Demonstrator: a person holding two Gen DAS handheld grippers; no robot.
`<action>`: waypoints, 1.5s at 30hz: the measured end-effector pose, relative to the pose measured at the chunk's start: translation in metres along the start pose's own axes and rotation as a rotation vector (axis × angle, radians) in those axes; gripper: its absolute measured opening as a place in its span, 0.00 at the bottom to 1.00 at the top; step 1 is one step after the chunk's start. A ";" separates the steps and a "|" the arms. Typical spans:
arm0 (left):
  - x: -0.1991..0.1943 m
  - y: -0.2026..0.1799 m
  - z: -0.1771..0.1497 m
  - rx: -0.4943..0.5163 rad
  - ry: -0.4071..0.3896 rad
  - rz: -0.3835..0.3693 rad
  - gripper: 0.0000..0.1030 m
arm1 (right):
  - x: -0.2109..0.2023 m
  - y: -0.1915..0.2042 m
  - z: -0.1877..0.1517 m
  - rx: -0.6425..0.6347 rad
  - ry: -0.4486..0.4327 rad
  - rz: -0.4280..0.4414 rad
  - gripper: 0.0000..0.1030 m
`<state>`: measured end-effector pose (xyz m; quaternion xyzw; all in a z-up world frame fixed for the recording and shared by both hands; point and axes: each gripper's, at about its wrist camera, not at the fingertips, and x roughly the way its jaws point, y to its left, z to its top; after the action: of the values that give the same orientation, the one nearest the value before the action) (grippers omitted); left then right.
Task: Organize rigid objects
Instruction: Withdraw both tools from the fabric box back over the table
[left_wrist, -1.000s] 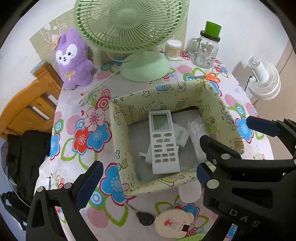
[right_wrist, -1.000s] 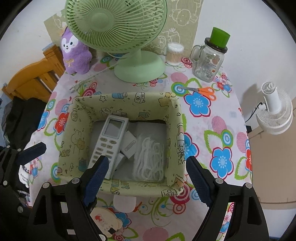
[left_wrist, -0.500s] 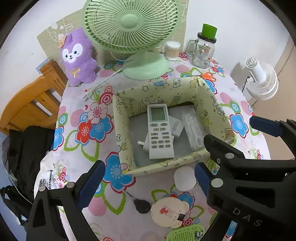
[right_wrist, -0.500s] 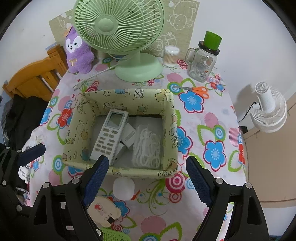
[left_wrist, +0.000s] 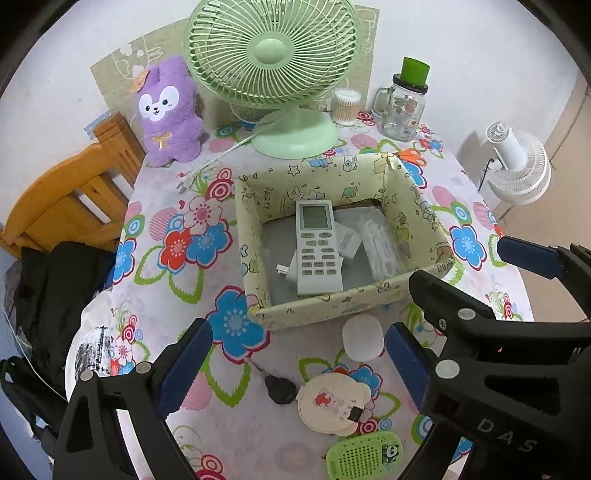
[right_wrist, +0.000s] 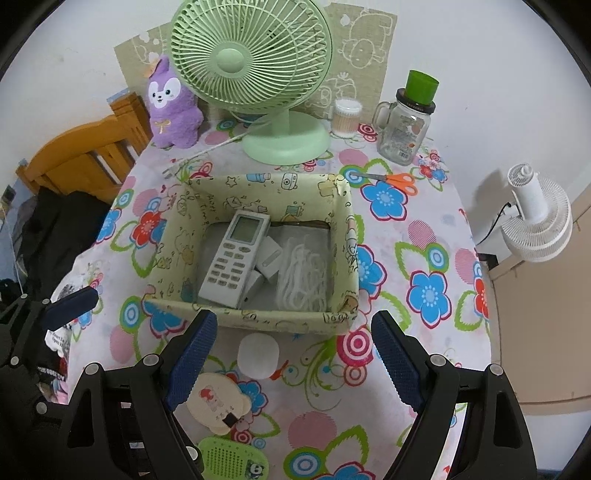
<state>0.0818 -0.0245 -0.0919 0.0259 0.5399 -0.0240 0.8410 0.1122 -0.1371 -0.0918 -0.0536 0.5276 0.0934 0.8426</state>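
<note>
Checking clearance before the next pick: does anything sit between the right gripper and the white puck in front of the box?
Nothing visible. The white puck lies on bare tablecloth just ahead of the open right gripper, with the box behind it.

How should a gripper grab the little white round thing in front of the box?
Probably from straight above. The white round thing lies flat on the tablecloth, so pinch its two opposite side edges. The open right gripper is already nearly above it.

- The remote (left_wrist: 318, 246) covers part of the white adapters (right_wrist: 269, 254).
- The green case (right_wrist: 232, 459) is partly behind the right gripper's arm.
</note>
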 end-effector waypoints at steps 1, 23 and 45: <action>-0.001 0.000 -0.002 0.001 -0.002 0.000 0.93 | -0.002 0.000 -0.002 -0.003 -0.002 0.001 0.85; 0.000 0.011 -0.042 -0.022 0.000 -0.028 0.93 | -0.001 0.009 -0.040 -0.004 0.003 0.049 0.85; 0.036 0.030 -0.076 -0.103 0.044 -0.025 0.91 | 0.028 0.020 -0.070 0.002 0.005 0.050 0.85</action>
<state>0.0298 0.0107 -0.1555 -0.0237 0.5588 -0.0063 0.8289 0.0585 -0.1281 -0.1477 -0.0399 0.5308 0.1139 0.8388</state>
